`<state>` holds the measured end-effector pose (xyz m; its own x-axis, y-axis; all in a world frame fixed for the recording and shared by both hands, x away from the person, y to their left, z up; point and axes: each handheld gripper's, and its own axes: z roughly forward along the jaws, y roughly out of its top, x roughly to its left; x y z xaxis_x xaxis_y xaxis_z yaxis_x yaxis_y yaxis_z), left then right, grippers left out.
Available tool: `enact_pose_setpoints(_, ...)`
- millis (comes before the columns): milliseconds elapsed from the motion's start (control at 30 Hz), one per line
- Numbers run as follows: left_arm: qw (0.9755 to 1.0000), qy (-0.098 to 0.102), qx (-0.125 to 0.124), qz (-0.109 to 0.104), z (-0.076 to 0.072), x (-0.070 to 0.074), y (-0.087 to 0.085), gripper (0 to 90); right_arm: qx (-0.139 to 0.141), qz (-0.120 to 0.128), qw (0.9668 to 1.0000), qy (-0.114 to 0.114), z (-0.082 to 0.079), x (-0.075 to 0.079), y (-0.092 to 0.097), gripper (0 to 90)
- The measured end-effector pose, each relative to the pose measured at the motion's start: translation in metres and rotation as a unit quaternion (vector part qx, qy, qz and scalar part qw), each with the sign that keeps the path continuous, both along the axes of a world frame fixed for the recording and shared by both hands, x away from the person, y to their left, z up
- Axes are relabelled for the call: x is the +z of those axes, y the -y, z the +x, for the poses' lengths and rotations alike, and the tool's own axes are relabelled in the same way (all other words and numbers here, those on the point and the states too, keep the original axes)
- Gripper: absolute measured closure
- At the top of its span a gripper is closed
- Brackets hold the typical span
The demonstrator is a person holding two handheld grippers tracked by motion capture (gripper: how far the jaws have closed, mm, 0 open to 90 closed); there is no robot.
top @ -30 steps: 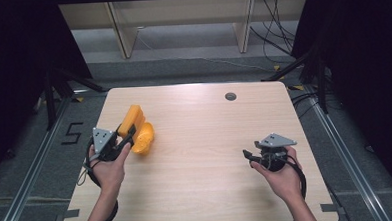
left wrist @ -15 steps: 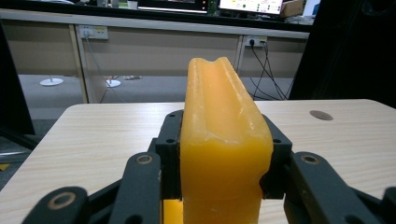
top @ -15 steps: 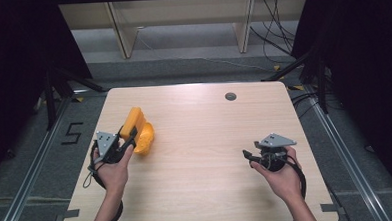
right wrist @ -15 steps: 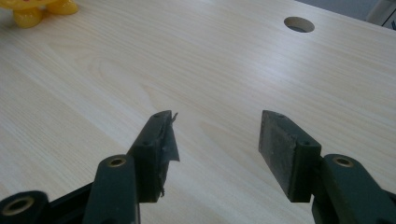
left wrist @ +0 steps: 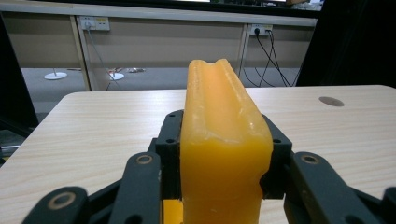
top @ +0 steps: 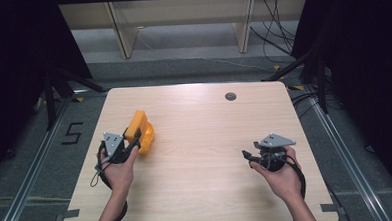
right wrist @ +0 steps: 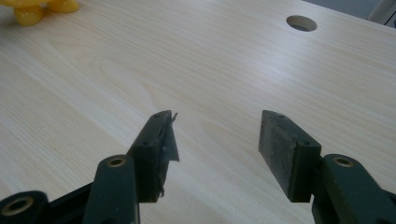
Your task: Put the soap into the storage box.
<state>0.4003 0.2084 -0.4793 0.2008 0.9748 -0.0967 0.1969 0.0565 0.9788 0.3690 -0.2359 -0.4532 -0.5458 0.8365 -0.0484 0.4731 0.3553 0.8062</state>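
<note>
The left claw is closed narrow on a yellow-orange toy, one black jaw pressed flat against each side of its upright ridge. In the left claw's own view the toy stands between the jaws at the centre of the frame, and the jaws appear to dent it slightly where they press. In the high view this claw sits at the left of the frame, low of centre, with the toy just beyond its tips, resting on or just above the table; I cannot tell which.

The right claw is wide open and holds nothing, its jaws well apart over bare wood. One pad looks frayed at its edge. In the high view it is at the right of the frame, well apart from the toy, held by the person's right hand.

The toy looks glossy, waxy and rounded, likely soft rubber or plastic. I judge it light and somewhat yielding, not fragile, but smooth enough to slip under a loose pinch. The narrow ridge now between the jaws seems the best place to hold, since the bulging body beside it is wider and rounder.

A round hole is near the table's far edge.
</note>
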Motion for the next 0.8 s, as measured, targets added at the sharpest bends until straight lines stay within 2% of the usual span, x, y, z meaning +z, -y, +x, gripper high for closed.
enact_pose_setpoints(67,1.0000,-0.004,-0.002,-0.003,0.001,-0.004,0.001,60.2,0.000,0.000,1.0000,0.000,0.000,0.000,0.000,45.4)
enact_pose_setpoints(200,0.9999,-0.010,-0.004,0.005,0.003,-0.009,0.001,60.2,0.002,0.002,1.0000,0.001,0.000,0.000,0.001,45.3)
enact_pose_setpoints(233,0.9999,-0.010,-0.005,0.005,0.003,-0.010,0.002,60.2,0.007,-0.003,0.9999,0.008,0.001,-0.001,0.002,45.3)
enact_pose_setpoints(300,0.9999,-0.012,-0.006,0.008,0.004,-0.012,0.002,60.2,0.005,-0.006,0.9999,0.010,0.001,0.000,0.002,45.3)
enact_pose_setpoints(367,0.9998,-0.015,-0.007,0.010,0.005,-0.014,0.003,60.2,0.005,-0.007,0.9999,0.009,0.001,-0.001,0.002,45.3)
enact_pose_setpoints(400,0.9998,-0.015,-0.009,0.012,0.006,-0.014,0.003,60.2,0.000,0.000,1.0000,0.001,0.000,0.000,0.001,45.2)
enact_pose_setpoints(600,0.9996,-0.027,-0.008,0.008,0.008,-0.015,0.003,60.0,0.001,0.001,1.0000,-0.005,0.000,0.000,0.000,45.2)
enact_pose_setpoints(800,0.9992,-0.032,-0.011,0.022,0.008,-0.013,0.004,59.7,0.001,-0.002,1.0000,-0.002,0.000,0.000,0.000,45.1)
